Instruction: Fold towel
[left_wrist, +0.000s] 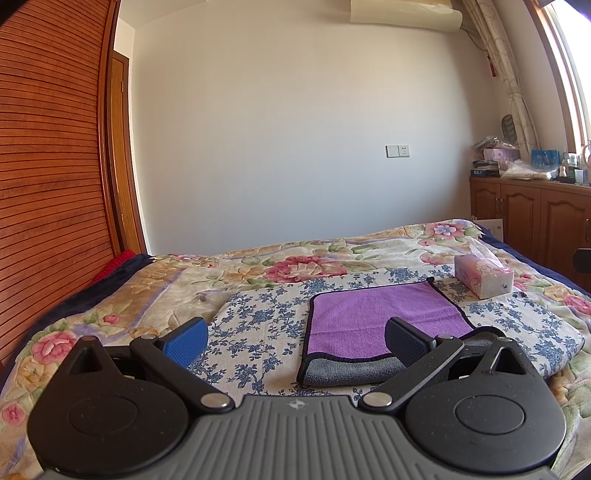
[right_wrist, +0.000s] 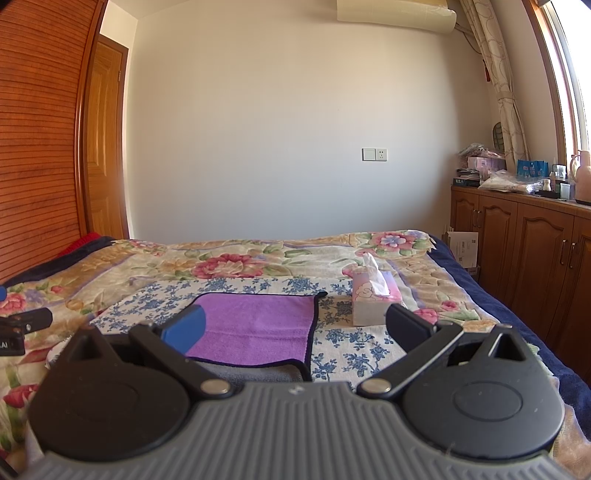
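**Purple towel lies folded on the bed, both grippers released**

We see the purple terry towel with dark piping and grey underside (left_wrist: 373, 325) lying folded over on the blue-flowered white cloth (left_wrist: 258, 325) atop the floral bedspread (left_wrist: 295, 262), its grey layer showing along the near edge. Any writing is too small for us to read. A pink floral tissue box (right_wrist: 373, 301) stands just beside the towel, a white tissue poking out. Our left gripper (left_wrist: 295, 338) and right gripper (right_wrist: 295, 328) hover spread wide, grasping nothing.

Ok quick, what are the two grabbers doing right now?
Left gripper: open, holding nothing, above the purple towel.
Right gripper: open, holding nothing.
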